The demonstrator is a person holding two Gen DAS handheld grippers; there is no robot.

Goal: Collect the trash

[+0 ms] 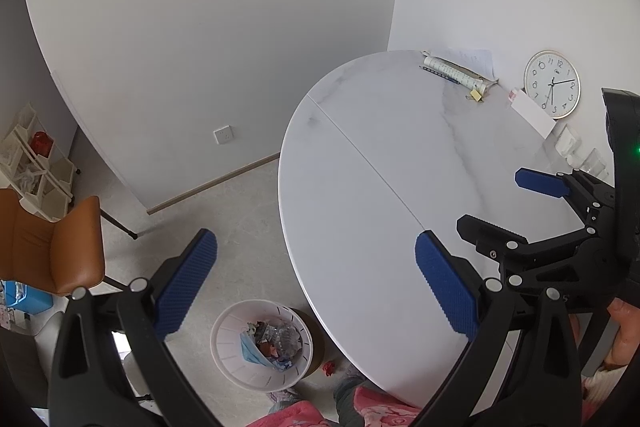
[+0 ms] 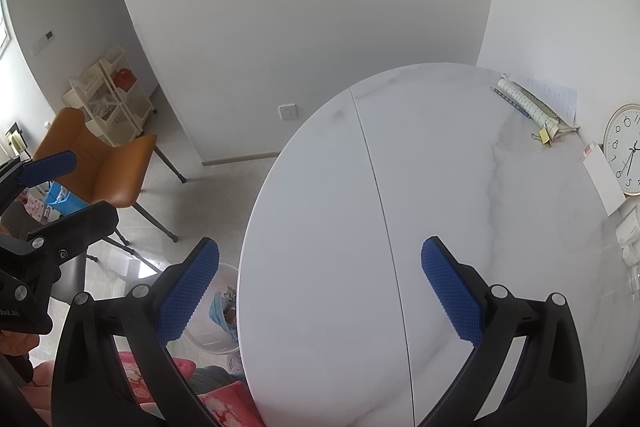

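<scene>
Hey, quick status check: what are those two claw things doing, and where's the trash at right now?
Left gripper open, empty. Right gripper open, empty, over the table. Bin on floor holds trash; one red scrap lies beside it. Nothing in the way.

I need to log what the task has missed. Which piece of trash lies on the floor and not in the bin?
The small red crumpled scrap. It lies on the floor beside the white bin, at the table's edge; the blue mask and the other waste are inside the bin.

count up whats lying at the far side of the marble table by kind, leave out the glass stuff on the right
round gold-rimmed wall clock: 1
rolled-up printed paper: 1
blue pencil: 1
flat white paper sheet: 1
yellow binder clip: 1
white envelope: 1
total: 6
</scene>
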